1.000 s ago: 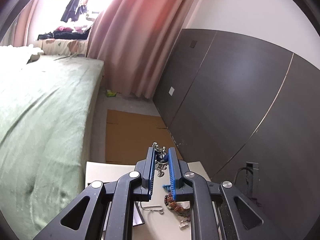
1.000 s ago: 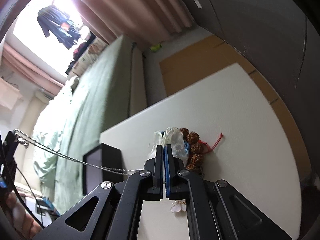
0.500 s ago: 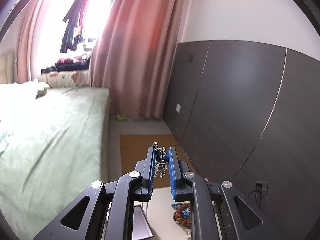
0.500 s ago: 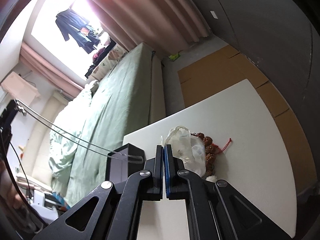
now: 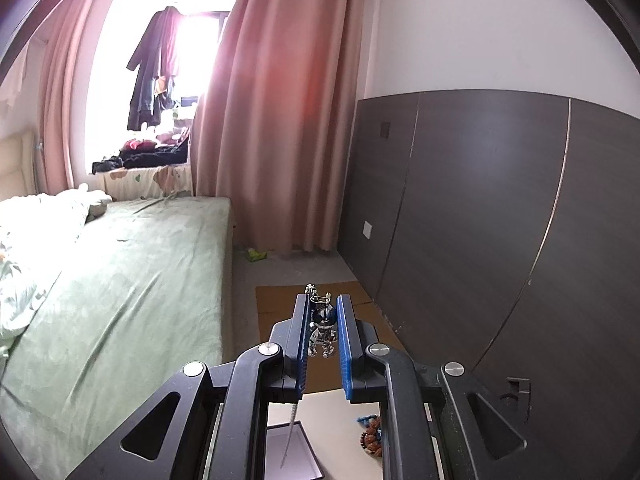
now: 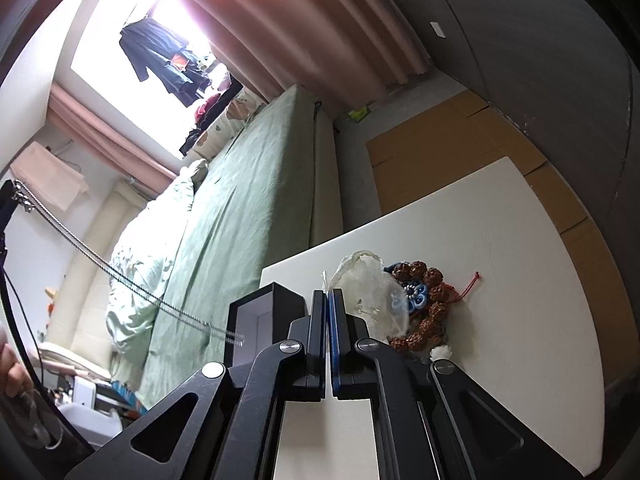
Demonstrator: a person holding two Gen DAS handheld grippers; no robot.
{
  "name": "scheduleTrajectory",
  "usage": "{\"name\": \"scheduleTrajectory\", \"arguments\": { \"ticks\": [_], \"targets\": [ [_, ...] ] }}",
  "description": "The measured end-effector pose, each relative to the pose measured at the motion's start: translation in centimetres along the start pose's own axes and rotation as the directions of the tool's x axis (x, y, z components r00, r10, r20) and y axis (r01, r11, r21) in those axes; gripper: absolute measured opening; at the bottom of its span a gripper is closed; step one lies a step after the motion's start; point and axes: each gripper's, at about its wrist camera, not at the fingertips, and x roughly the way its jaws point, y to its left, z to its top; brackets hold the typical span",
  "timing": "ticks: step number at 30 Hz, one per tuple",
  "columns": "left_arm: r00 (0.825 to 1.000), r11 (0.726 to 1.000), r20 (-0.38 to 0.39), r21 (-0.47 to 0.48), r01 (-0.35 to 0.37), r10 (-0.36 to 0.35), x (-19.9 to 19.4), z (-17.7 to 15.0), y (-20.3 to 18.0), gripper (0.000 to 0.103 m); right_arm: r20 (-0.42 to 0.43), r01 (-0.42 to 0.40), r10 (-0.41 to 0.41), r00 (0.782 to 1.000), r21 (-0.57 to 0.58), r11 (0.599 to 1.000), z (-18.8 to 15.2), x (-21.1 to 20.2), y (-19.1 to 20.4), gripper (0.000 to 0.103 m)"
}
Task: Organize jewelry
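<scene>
My left gripper (image 5: pixel 323 304) is shut on a small silver figure pendant (image 5: pixel 322 330), held high above the white table (image 5: pixel 340 432). Its silver chain (image 6: pixel 120 280) hangs slanting down from the pendant. The chain's loop end (image 6: pixel 236 337) dangles over the open black jewelry box (image 6: pixel 260 312) and, in the left wrist view, hangs down into the box (image 5: pixel 304 460). My right gripper (image 6: pixel 328 296) is shut with nothing between its pads, low over the table beside the box. A brown bead bracelet with a blue flower charm (image 6: pixel 424 300) lies just right of it.
A crumpled clear plastic bag (image 6: pixel 368 288) lies against the bracelet. A green bed (image 5: pixel 120 280) runs along the left. Flat cardboard (image 6: pixel 460 140) covers the floor beyond the table, by a dark panelled wall (image 5: pixel 500 220). A person's hand (image 6: pixel 12 372) shows at the far left.
My left gripper has risen with the pendant, drawing the chain up off the table until its end hangs over the black box. The right gripper lifted slightly and stayed shut.
</scene>
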Motion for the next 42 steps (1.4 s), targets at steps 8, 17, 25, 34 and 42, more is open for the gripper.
{"name": "scheduleTrajectory", "arguments": {
  "ticks": [8, 17, 25, 34, 42],
  "targets": [
    [0.999, 0.999, -0.037, -0.049, -0.001, -0.001, 1.9, -1.8, 1.5, 0.013, -0.012, -0.013, 0.013, 1.0, -0.015, 1.0, -0.3, 0.5, 0.6, 0.004],
    [0.995, 0.996, -0.105, -0.088, -0.008, -0.002, 5.6, -5.7, 3.1, 0.013, -0.015, -0.009, 0.009, 1.0, -0.025, 1.0, -0.3, 0.9, 1.0, 0.004],
    [0.977, 0.986, -0.213, -0.166, -0.027, -0.009, 10.3, -11.1, 5.0, 0.013, -0.023, 0.01, -0.011, 1.0, -0.033, 0.999, -0.4, 1.6, 1.1, 0.004],
    [0.948, 0.976, -0.315, -0.214, -0.031, -0.039, 14.3, -16.3, 6.8, 0.013, -0.029, 0.004, -0.005, 1.0, -0.038, 0.999, -0.6, 2.8, 1.9, 0.004],
    [0.894, 0.959, -0.438, -0.283, -0.035, -0.097, 16.7, -18.5, 8.2, 0.014, -0.01, -0.041, 0.041, 0.999, -0.041, 0.998, -1.2, 4.2, 4.0, 0.004]
  ]
}}
